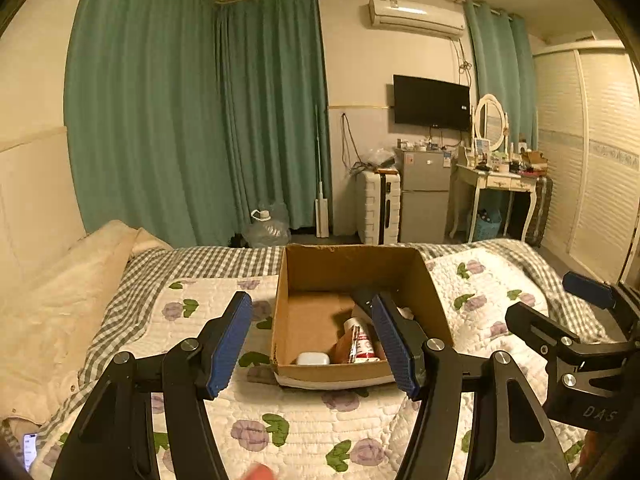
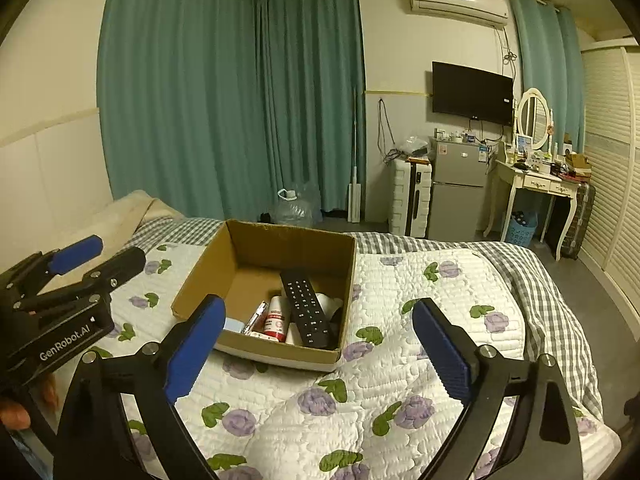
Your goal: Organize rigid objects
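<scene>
Right gripper (image 2: 320, 348): jaws wide, nothing between them, hanging over the quilt short of the box's near wall.
Left gripper (image 1: 316, 344): partly open, empty, just before the box's near edge.
Cardboard box (image 2: 288, 240): mid-bed; remote (image 2: 306, 308) propped at its right wall, bottle (image 2: 278, 320) and white case (image 1: 313, 359) at the near edge.
Advice: probably back off level, clear of the rim, without nudging the box.

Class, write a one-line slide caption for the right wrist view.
Open right gripper faces a cardboard box holding a remote on a floral quilt.
</scene>
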Motion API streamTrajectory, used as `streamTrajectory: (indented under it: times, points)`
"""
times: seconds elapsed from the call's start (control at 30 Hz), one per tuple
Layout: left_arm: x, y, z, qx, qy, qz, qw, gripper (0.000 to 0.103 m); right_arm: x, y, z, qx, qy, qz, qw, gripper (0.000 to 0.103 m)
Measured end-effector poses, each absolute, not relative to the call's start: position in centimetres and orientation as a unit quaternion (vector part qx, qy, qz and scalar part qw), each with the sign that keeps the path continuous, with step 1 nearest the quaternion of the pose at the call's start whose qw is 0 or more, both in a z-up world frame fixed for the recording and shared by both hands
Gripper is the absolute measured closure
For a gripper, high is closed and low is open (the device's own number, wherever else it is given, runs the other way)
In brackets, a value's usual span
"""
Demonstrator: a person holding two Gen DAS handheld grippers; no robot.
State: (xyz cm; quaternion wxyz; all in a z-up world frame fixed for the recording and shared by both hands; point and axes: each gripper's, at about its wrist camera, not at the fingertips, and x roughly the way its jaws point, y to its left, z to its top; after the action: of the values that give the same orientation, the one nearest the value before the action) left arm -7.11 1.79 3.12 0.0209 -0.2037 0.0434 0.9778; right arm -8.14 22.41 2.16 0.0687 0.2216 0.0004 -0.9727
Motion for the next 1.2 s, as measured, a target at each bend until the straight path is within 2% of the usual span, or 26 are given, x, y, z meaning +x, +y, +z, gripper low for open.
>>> streamTrajectory:
  times: [1.2]
  points:
    - [-6.53,1.41,2.63,-0.189,0.031,0.981,0.006,0.038,-8.48,22.65,1.13,0.221,0.001,-0.974,0.055,0.008]
